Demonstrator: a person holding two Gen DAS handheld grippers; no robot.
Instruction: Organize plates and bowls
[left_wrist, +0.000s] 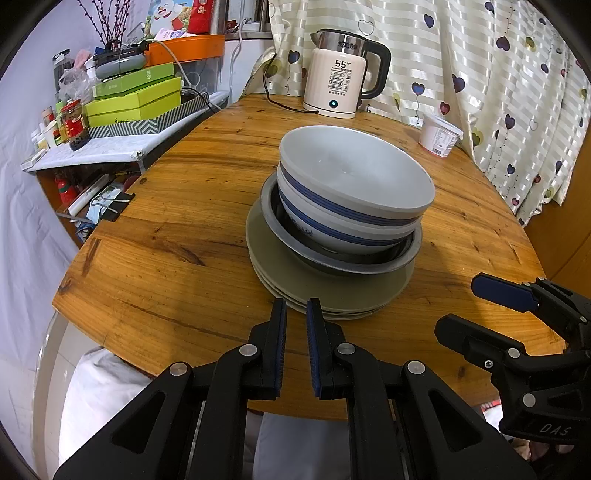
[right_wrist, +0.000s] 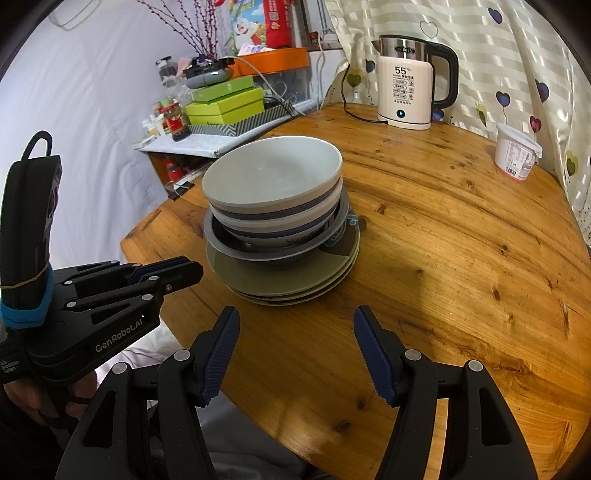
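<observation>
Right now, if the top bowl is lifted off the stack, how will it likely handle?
The top bowl looks like glazed ceramic: probably rigid, breakable and slick at the rim. It sits loosely nested in a second bowl, so it should lift free, though the bowl beneath may shift.

Nested bowls (left_wrist: 354, 184) sit on stacked plates (left_wrist: 325, 291) mid-table (left_wrist: 184, 229), kettle (left_wrist: 341, 75) behind.

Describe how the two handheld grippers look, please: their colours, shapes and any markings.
Both are black plastic with silver rivets and two fingers faced with ribbed blue pads. The left gripper carries white "GenRobot.AI" lettering and an upright black handle wrapped with a blue band and a yellow rubber band. The right gripper shows "DAS" on its side.
</observation>
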